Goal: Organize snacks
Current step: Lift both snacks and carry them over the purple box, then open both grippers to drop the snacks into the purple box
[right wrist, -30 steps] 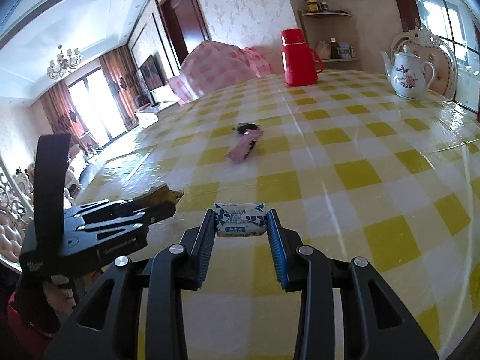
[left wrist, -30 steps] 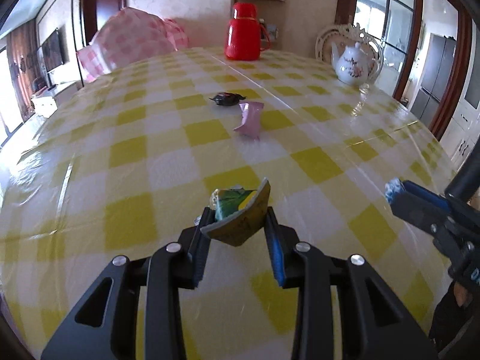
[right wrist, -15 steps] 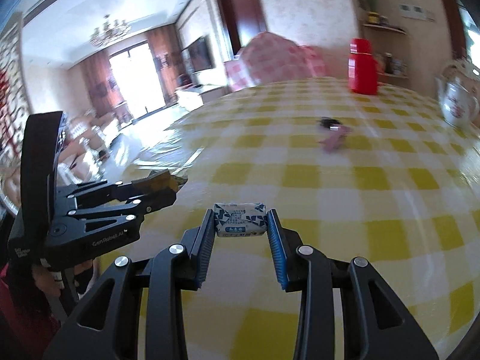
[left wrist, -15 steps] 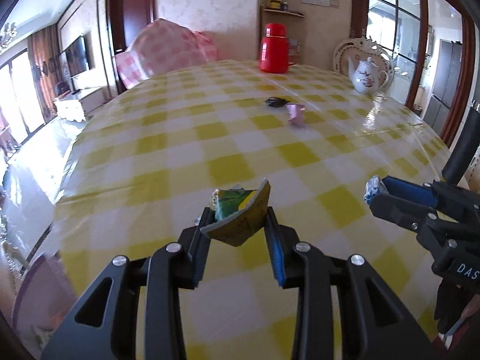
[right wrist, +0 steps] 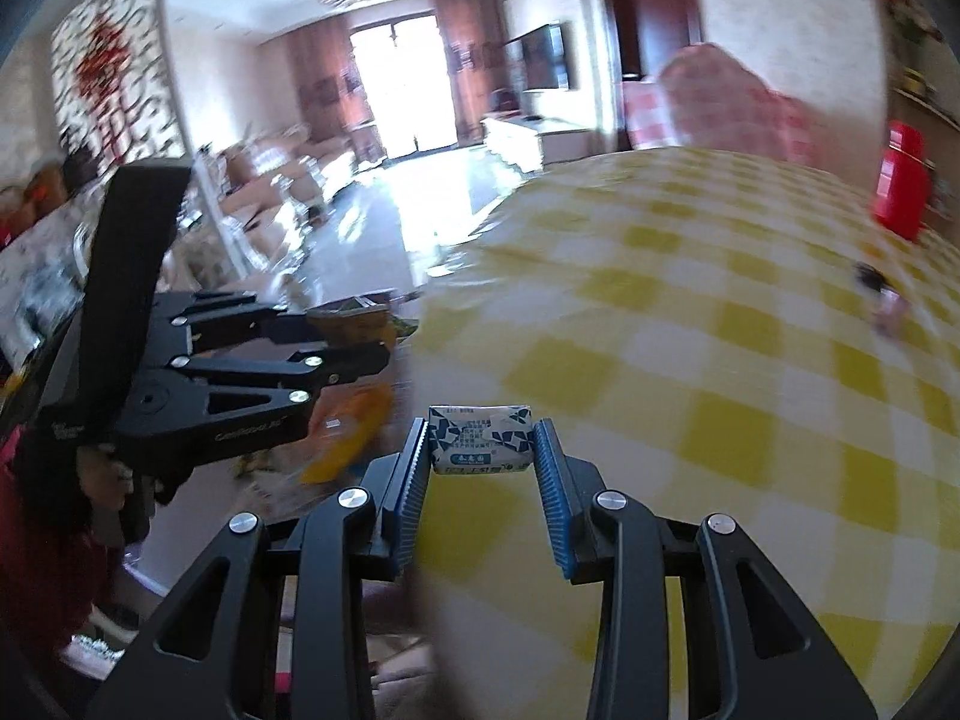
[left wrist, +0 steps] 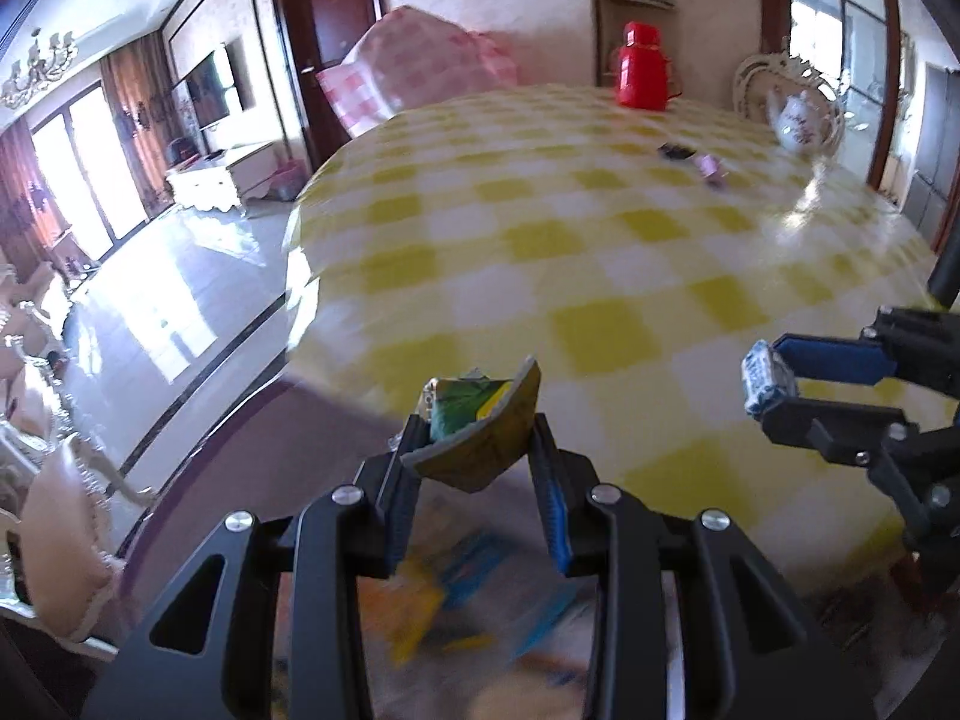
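Note:
My left gripper [left wrist: 477,426] is shut on a green and yellow snack packet [left wrist: 480,429], held past the near left edge of the table [left wrist: 540,252]. My right gripper [right wrist: 482,441] is shut on a white and blue wrapped snack [right wrist: 482,439] over the table's near edge; it also shows in the left wrist view [left wrist: 765,387]. The left gripper shows at the left of the right wrist view [right wrist: 354,342]. A pink snack [left wrist: 711,171] and a dark snack [left wrist: 675,150] lie far back on the table. Blurred colourful packets [left wrist: 432,594] lie below my left gripper.
A red thermos [left wrist: 642,75] and a white teapot [left wrist: 801,120] stand at the table's far side. A pink checked cushion [left wrist: 420,69] lies behind the table. Shiny floor [left wrist: 180,312] and pale chairs [left wrist: 54,480] are to the left.
Both grippers have swung left and back from over the table to its near left edge, each still holding its snack. The blurred packets below have come into view.

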`<act>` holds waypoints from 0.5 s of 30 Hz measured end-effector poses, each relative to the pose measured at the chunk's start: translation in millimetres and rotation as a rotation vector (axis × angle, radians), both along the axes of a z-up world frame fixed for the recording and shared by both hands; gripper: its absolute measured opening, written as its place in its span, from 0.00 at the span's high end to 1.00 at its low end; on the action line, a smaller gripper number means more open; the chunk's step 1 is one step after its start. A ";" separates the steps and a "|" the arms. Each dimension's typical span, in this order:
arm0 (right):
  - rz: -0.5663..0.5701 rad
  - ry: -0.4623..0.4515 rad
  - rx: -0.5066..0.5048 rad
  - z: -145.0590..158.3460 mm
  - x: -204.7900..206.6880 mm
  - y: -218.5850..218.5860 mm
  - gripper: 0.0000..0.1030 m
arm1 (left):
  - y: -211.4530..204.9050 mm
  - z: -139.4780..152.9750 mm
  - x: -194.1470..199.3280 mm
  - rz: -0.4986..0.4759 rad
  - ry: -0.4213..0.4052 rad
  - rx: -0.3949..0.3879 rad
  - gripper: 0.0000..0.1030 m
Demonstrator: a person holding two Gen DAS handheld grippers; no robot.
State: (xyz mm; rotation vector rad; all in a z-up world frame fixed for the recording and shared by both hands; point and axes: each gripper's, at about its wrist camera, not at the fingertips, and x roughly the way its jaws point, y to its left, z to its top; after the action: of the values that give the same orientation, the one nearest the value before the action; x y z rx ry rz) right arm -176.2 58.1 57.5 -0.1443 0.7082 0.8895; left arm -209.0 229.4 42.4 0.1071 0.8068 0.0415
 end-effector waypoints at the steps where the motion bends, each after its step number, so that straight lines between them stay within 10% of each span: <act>1: 0.033 0.000 -0.011 -0.9 -7.3 13.6 0.66 | 7.5 -1.4 -4.7 0.010 0.006 0.004 0.66; 8: 0.208 0.025 -0.072 -17.2 -41.1 76.8 0.63 | 68.6 -21.5 -40.2 0.102 0.074 0.011 0.60; 11: 0.234 0.043 -0.090 -22.3 -46.5 86.7 0.30 | 82.0 -20.7 -45.5 0.154 0.048 0.000 0.23; 15: 0.164 0.008 -0.078 -17.2 -38.3 71.5 0.18 | 72.3 -8.7 -41.4 0.170 -0.010 -0.009 0.14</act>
State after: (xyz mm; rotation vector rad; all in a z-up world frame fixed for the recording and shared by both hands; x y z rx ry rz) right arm -214.5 129.6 40.3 -0.2719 0.7469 1.0200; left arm -250.4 301.7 33.8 0.0293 0.8049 0.1991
